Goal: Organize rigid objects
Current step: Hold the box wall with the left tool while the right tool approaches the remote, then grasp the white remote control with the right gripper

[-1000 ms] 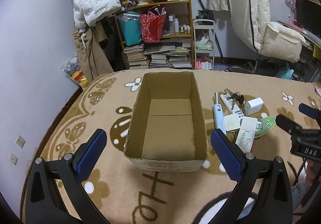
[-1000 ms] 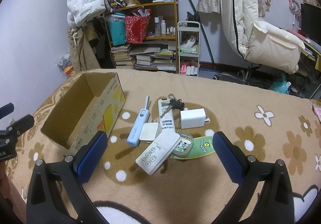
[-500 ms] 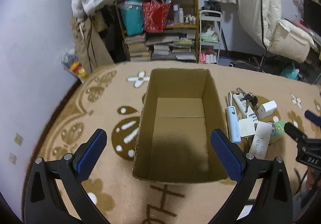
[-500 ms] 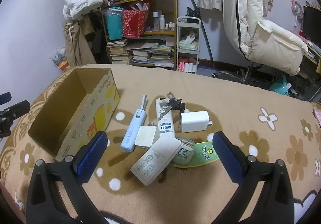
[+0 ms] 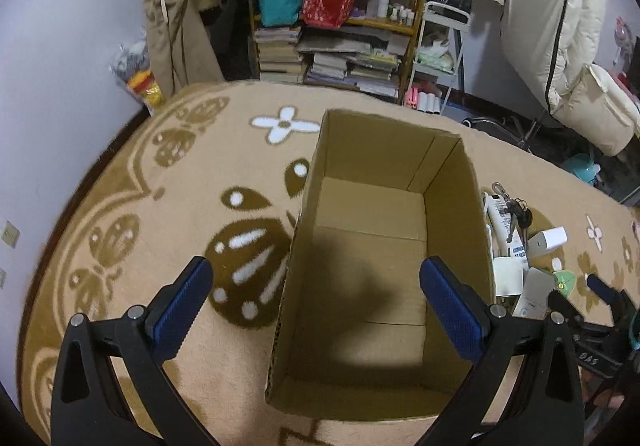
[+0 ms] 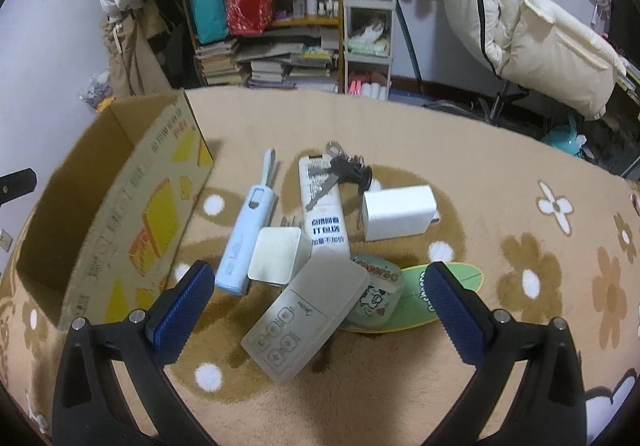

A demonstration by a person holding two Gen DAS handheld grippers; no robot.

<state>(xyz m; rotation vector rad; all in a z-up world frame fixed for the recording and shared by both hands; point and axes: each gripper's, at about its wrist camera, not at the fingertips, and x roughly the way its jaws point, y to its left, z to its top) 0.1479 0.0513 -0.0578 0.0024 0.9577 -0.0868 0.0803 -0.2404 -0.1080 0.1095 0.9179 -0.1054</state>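
Note:
An empty cardboard box point(image 5: 458, 202) stands on the rug; it also shows at the left of the right wrist view point(image 6: 132, 214). My left gripper point(image 5: 316, 298) is open, hovering over the box's near left wall. My right gripper point(image 6: 316, 298) is open above a pile of small objects: a white remote point(image 6: 306, 318), a white square adapter point(image 6: 276, 254), a light blue gadget point(image 6: 246, 242), a long white remote point(image 6: 322, 202) with keys point(image 6: 346, 170) on it, a white charger point(image 6: 398, 212), a tape roll point(image 6: 374, 294) and a green card point(image 6: 452, 280).
The beige flower-patterned rug point(image 6: 520, 206) covers the surface. Behind it stand a cluttered bookshelf point(image 6: 276, 14), a small white cart point(image 6: 368, 34) and a cream chair point(image 6: 540, 34). The right gripper's tips show at the right edge of the left wrist view point(image 5: 588, 302).
My left gripper has moved forward and over the box, which now fills more of its view. My right gripper has moved closer and lower toward the pile of objects.

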